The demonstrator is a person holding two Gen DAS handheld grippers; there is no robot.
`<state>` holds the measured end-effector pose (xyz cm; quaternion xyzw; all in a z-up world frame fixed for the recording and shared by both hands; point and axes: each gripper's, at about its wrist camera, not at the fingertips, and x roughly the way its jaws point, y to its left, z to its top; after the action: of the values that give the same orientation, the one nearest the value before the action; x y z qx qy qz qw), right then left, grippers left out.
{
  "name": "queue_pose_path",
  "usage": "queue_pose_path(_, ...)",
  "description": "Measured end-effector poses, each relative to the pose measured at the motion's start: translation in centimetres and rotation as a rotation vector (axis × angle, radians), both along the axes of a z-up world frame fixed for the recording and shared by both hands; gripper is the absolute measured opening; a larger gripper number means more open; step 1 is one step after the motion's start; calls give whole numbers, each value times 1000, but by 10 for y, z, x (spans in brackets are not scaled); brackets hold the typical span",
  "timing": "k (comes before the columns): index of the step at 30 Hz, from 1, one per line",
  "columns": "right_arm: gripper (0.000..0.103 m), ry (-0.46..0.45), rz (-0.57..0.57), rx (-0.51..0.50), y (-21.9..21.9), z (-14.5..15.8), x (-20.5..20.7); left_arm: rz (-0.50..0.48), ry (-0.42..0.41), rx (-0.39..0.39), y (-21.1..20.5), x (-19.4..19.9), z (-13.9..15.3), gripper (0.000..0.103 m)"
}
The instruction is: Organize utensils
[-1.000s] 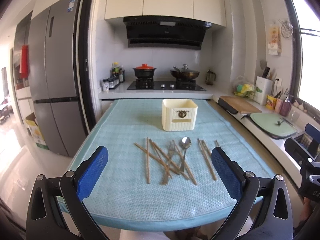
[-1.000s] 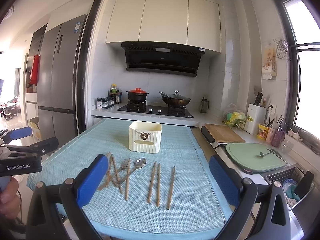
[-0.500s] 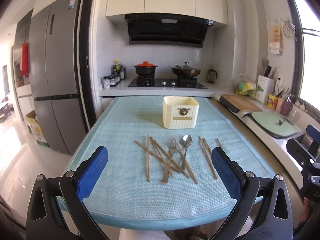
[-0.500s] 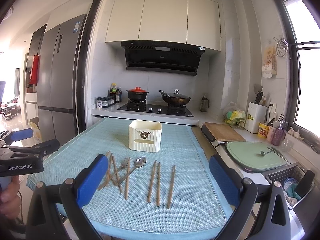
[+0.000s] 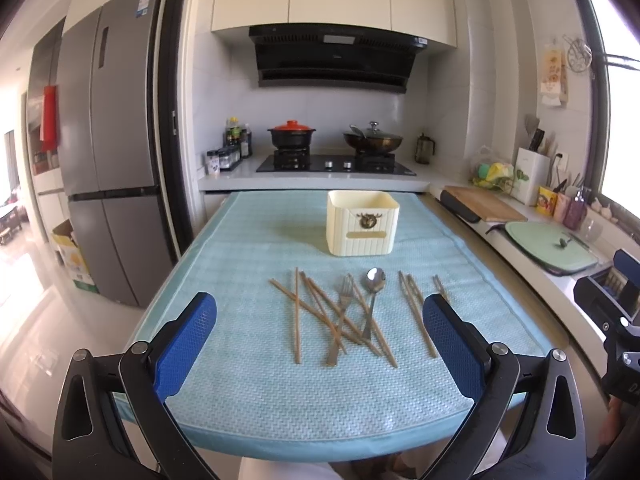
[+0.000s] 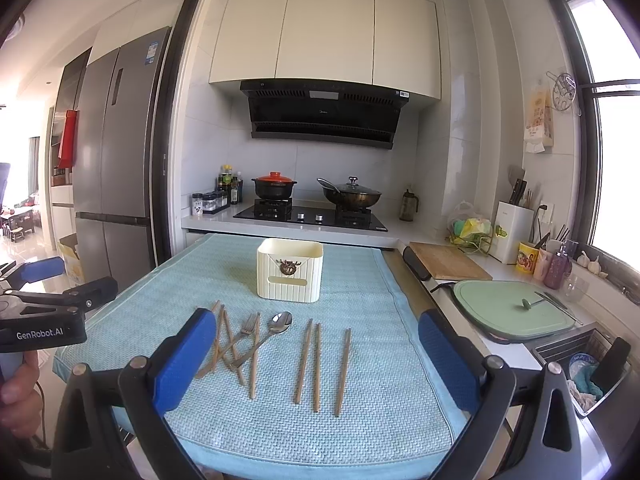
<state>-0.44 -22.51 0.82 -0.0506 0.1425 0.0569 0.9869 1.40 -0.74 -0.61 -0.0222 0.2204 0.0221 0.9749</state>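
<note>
Table covered by a light blue mat [image 6: 360,412]. On it: one cream ribbed utensil holder [image 6: 290,276], standing upright toward the far end.

Utensils lie flat on the mat, nearer than the holder:
- one fork [image 6: 244,330], one spoon [image 6: 278,324], both in a crossed heap with chopsticks [image 5: 320,312] on the left side;
- three loose chopsticks [image 6: 316,364] lying side by side to the right of the heap, apart from it, roughly parallel.
Exact count inside the heap hard to tell; sticks overlap.

Left gripper [image 5: 320,344]: blue pads spread wide, nothing between them, hovering over the near edge of the mat in front of the heap. Right gripper [image 6: 316,364]: likewise wide apart and holding nothing, facing the three loose sticks.

Edges: the mat's near rim curves just beyond both grippers; bare mat between utensils and holder, and on both sides of the holder. Countertop to the right carries one wooden cutting board [image 6: 446,266] and one green board [image 6: 512,310].
</note>
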Motion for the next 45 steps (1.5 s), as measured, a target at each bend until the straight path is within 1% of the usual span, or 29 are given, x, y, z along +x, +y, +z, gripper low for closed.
queue_pose_path(9,103,13,1,2,-1,0,5,-8,3,-12,0,5,-3,103)
queue_pose_path(16,103,16,1,2,0,-1,6,-19,6,-7,-1,5,-6,103)
queue_pose_path(21,103,17,1,2,0,-2,6,-29,4,-21,2,4,-6,103)
queue_pose_path(34,103,21,1,3,-1,-4,9,-15,16,-38,7,12,-6,103)
queue_pose_path(45,103,61,5,3,-4,-9,23,9,57,-53,14,30,-13,103)
